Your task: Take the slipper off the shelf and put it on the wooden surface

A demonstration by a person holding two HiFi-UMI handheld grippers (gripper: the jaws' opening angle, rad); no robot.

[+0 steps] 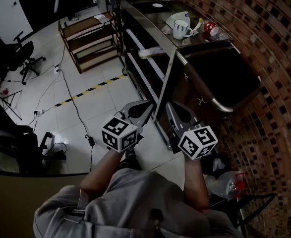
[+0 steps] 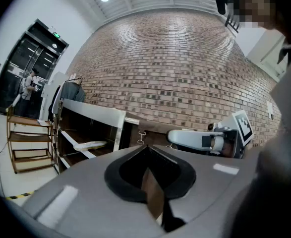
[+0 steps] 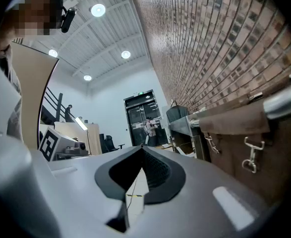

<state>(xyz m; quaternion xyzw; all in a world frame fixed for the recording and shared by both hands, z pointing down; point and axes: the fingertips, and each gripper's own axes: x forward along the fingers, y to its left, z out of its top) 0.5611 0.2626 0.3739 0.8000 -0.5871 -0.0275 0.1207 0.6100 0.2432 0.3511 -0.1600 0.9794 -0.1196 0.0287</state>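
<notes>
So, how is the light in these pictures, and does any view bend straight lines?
Head view: dim and underexposed, the white mug among the few bright spots. Left gripper view: strong fisheye, the brick wall bulges. Right gripper view: a round ceiling light glares, and the wall's courses curve.

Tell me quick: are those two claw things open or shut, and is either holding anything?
Left gripper: closed, nothing between its jaws.
Right gripper: closed, nothing between its jaws.
</notes>
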